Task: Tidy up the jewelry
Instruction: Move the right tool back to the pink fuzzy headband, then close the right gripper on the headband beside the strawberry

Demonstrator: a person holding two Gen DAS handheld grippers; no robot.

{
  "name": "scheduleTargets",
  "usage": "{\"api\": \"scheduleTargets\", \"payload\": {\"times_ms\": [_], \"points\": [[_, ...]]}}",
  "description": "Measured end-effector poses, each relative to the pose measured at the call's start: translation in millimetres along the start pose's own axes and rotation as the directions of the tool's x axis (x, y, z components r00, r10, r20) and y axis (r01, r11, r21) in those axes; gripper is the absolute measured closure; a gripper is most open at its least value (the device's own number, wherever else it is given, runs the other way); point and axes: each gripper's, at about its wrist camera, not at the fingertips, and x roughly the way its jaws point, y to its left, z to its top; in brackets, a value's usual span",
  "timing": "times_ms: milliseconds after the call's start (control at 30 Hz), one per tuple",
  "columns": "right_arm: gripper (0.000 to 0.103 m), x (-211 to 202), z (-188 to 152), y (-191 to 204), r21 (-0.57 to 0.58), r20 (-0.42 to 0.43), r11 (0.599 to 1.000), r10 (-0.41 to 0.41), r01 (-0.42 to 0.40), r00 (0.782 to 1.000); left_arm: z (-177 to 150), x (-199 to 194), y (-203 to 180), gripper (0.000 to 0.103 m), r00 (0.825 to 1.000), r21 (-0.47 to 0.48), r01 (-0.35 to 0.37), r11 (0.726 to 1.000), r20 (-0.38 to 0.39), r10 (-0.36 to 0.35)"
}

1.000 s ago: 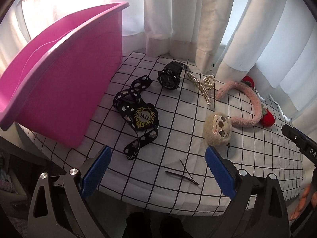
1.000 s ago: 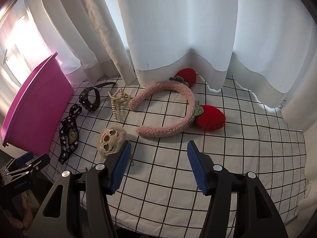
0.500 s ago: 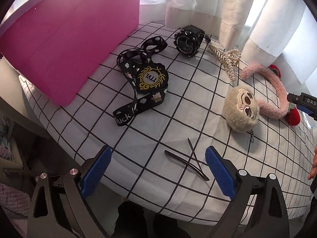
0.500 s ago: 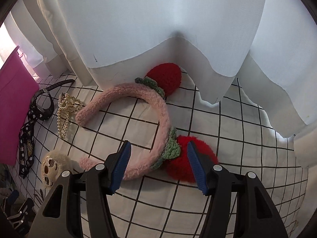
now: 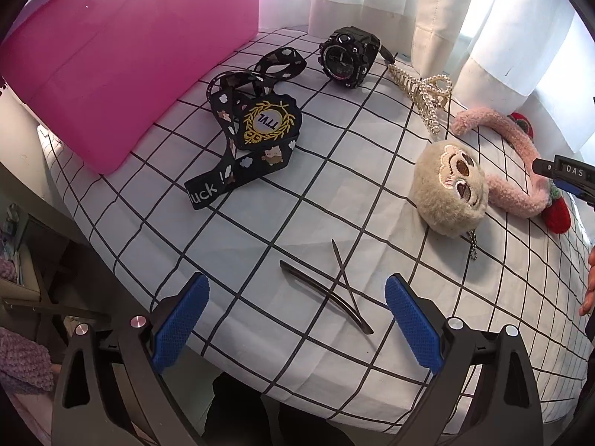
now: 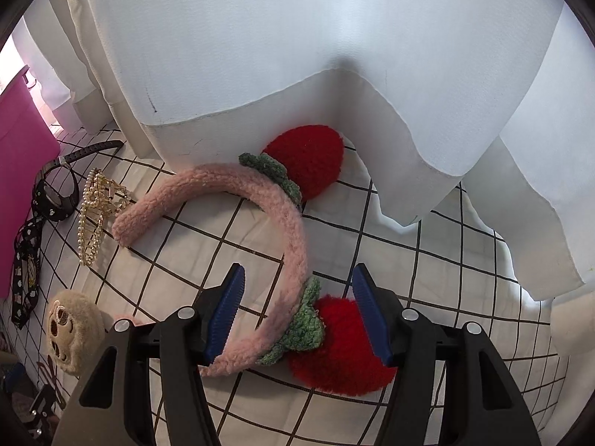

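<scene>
Straddling the pink headband [image 6: 286,230] with spread fingers, the right gripper [image 6: 297,308] grasps nothing; the left gripper [image 5: 297,319] gapes above two hairpins [image 5: 334,290] near the tabletop's [image 5: 156,230] edge.

White cloth with a black grid [image 5: 334,171] spread over the bench. White fabric curtains [image 6: 297,55], hung behind, hems resting on the cloth's far edge. Beige plush sloth-face keychain [image 5: 452,186], lying face up on the cloth, short metal chain trailing from its underside toward the bench's near edge.
</scene>
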Motion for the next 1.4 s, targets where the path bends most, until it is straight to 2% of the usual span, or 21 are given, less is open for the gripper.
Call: {"api": "scheduleTargets", "payload": {"times_ms": [300, 467, 633, 700, 800, 867, 933, 967, 1033, 1067, 1133, 1167, 1400], "points": [[0.045, 31.0, 4.8, -7.2, -0.006, -0.07, 1.0, -0.019, 0.018, 0.997, -2.9, 19.0, -9.4, 0.009, 0.998, -0.025, -0.011, 1.0, -0.062, 0.009], [0.035, 36.2, 4.9, -17.4, 0.03, -0.06, 1.0, -0.003, 0.005, 0.998, -2.6, 22.6, -14.6, 0.007, 0.999, -0.024, -0.029, 0.999, -0.046, 0.028], [0.036, 34.3, 2.1, -15.7, 0.022, -0.043, 1.0, 0.003, -0.002, 0.999, -0.5, 24.7, -18.3, 0.007, 0.999, -0.037, -0.037, 0.999, -0.038, 0.036], [0.037, 29.0, -9.7, -18.2, 0.014, -0.034, 1.0, 0.0, 0.0, 0.999, -0.7, 23.5, -19.0, 0.009, 0.999, -0.034, -0.036, 0.999, -0.033, 0.035], [0.05, 25.7, -14.6, -13.0, 0.003, -0.023, 1.0, 0.01, -0.01, 1.0, -1.7, 19.6, -17.9, 0.02, 0.999, -0.042, -0.033, 0.999, -0.022, 0.032], [0.055, 23.1, -17.6, -10.1, -0.002, -0.022, 1.0, 0.009, -0.009, 1.0, -3.1, 16.2, -16.1, 0.028, 0.999, -0.047, -0.029, 0.998, -0.015, 0.028], [0.057, 20.8, -21.5, -6.2, -0.002, -0.018, 1.0, 0.007, -0.007, 1.0, -4.4, 12.1, -14.5, 0.042, 1.0, -0.046, -0.023, 0.999, -0.011, 0.023], [0.058, 19.8, -23.5, -5.7, -0.001, -0.015, 1.0, 0.006, -0.006, 1.0, -8.3, 10.0, -13.2, 0.045, 1.0, -0.042, -0.024, 0.999, -0.009, 0.024], [0.06, 17.6, -27.5, -4.5, 0.002, -0.009, 1.0, 0.005, -0.005, 1.0, -9.8, 8.9, -14.1, 0.059, 1.0, -0.031, -0.024, 0.999, -0.003, 0.024], [0.06, 16.1, -29.8, -3.1, 0.002, -0.006, 1.0, 0.002, -0.002, 1.0, -10.5, 7.9, -15.1, 0.063, 1.0, -0.027, -0.023, 0.999, -0.001, 0.023], [0.062, 13.4, -33.7, -0.1, -0.005, 0.001, 1.0, -0.005, 0.005, 1.0, -10.2, 7.4, -17.2, 0.084, 1.0, -0.023, -0.02, 1.0, -0.002, 0.02], [0.063, 11.7, -36.6, 3.1, -0.009, 0.001, 1.0, -0.006, 0.006, 1.0, -9.9, 7.1, -18.1, 0.089, 1.0, -0.022, -0.015, 1.0, -0.006, 0.015], [0.073, -10.1, -53.0, 14.6, -0.011, 0.027, 1.0, 0.0, 0.0, 1.0, -9.4, -0.2, -7.0, 0.093, 0.999, -0.053, 0.033, 0.998, -0.01, -0.034]]}}
